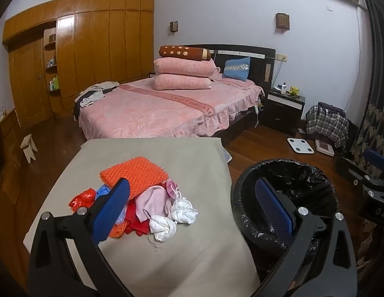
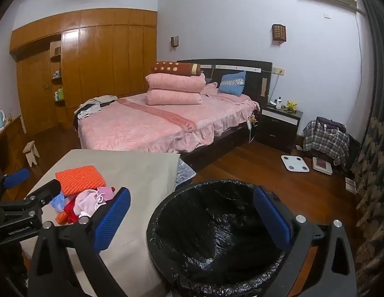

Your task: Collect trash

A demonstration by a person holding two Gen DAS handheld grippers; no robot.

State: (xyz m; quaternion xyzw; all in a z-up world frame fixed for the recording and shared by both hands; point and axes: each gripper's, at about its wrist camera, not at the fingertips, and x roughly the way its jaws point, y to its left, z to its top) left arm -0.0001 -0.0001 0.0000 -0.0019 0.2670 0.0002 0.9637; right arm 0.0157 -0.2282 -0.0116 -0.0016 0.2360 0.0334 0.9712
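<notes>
A pile of trash lies on the grey-covered table: an orange bumpy pad, red plastic, pink cloth and white crumpled tissue. A black bin with a black liner stands to the table's right. My left gripper is open and empty, above the table edge between pile and bin. My right gripper is open and empty, over the bin. The pile also shows in the right wrist view. The left gripper's fingers show at the left there.
A bed with pink covers stands behind the table, with a dark nightstand to its right. A white scale and a chair draped with plaid cloth are on the wood floor. A wooden wardrobe lines the far wall.
</notes>
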